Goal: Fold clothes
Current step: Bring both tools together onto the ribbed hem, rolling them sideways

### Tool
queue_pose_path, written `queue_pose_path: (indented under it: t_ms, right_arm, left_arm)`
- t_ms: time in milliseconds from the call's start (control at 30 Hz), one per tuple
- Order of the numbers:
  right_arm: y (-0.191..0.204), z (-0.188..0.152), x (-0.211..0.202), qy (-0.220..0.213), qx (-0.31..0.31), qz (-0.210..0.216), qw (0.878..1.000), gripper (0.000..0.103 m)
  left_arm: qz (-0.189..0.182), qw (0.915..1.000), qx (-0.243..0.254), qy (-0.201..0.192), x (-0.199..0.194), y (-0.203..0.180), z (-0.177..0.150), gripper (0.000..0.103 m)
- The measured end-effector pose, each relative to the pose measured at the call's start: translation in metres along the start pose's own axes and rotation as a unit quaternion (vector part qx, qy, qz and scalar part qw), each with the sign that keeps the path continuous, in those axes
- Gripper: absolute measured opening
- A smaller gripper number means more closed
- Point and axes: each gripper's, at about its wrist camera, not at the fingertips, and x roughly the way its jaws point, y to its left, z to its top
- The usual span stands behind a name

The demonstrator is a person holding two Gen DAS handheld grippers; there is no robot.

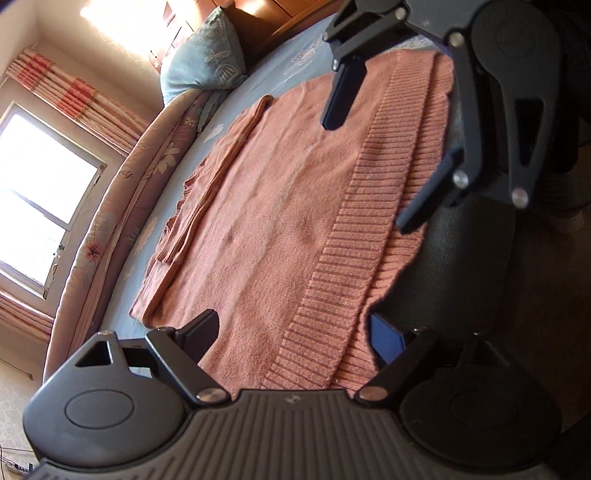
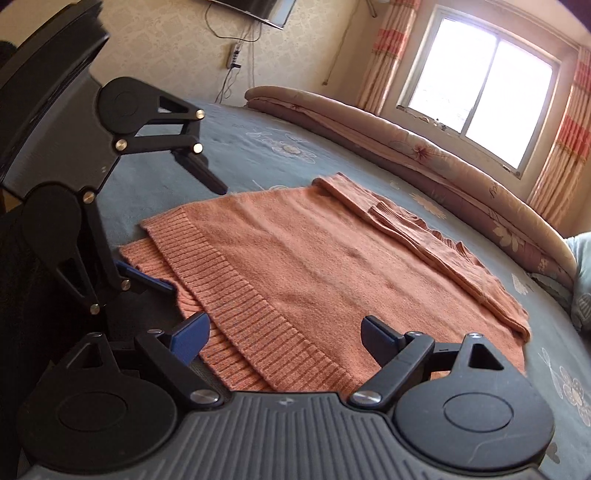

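Left gripper, black with blue-padded fingers: jaws spread wide, straddling the near corner of the salmon-orange knitted sweater, with the ribbed hem lying between the fingers; whether a pad touches the knit cannot be told, and nothing is pinched. Right gripper, of the same make: jaws likewise wide apart over the hem's other end, gripping nothing. The sweater lies flat on the grey-blue flower-printed bedsheet, one sleeve folded lengthwise along its far side, the hem nearest both grippers.

Left wrist view only: a light blue printed pillow and a wooden headboard beyond the sweater. Right wrist view only: a wall-mounted screen with trailing cables. Both views show the rolled floral quilt, the bright window and the striped curtains.

Each view shows the other gripper at the hem's opposite end. Bare sheet surrounds the sweater on its far sides; the quilt roll borders the bed well apart from it.
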Motion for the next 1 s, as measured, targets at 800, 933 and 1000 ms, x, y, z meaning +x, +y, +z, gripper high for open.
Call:
queue_pose_path:
  t_ms: [800,933,1000]
  right_arm:
    - [0.070,0.004,0.034,0.048,-0.199,-0.076,0.976,0.008]
    - [0.066,0.008,0.030,0.043,-0.194,-0.079,0.977,0.008]
    - [0.065,0.008,0.029,0.042,-0.194,-0.081,0.977,0.008]
  left_arm:
    - [-0.025,0.9997,0.002,0.001,0.001,-0.008,0.003,0.065]
    - [-0.016,0.9997,0.003,0.017,0.014,-0.008,0.009,0.047]
    - [-0.009,0.9994,0.005,0.033,0.021,-0.006,0.009,0.040]
